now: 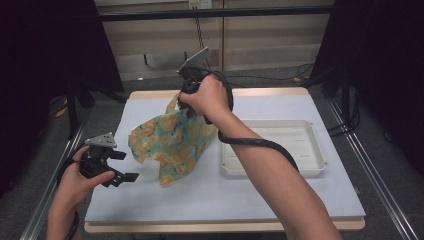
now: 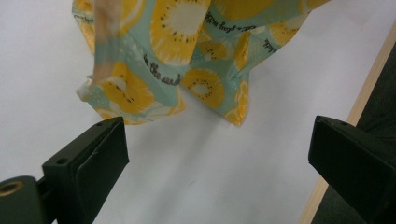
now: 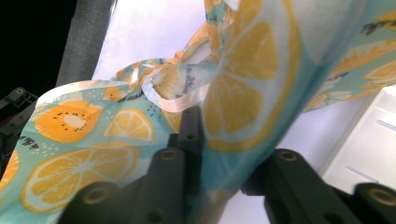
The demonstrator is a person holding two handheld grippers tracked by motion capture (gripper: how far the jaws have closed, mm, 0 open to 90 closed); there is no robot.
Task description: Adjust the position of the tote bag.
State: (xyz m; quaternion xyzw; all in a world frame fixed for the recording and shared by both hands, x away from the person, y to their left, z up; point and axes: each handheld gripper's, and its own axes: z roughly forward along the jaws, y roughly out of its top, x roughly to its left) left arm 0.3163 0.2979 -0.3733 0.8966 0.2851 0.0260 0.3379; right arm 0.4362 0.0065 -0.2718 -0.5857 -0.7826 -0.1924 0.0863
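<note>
One white table [image 1: 280, 200] carries it all, and towards its right side sits a shallow white tray [image 1: 300, 167]. Left of that tray hangs the fruit-print cloth bag [image 1: 172, 140], teal with orange slices, its top lifted off the surface while its lower folds rest on the white top. The right gripper [image 1: 187, 97] is up at the far side of the table, jaws pinched narrow on the bag's upper edge; the right gripper view shows fabric squeezed between them. The left gripper [image 1: 125, 165] hovers near the front left, jaws spread wide, nothing between them, just short of the bag's lower corner.
</note>
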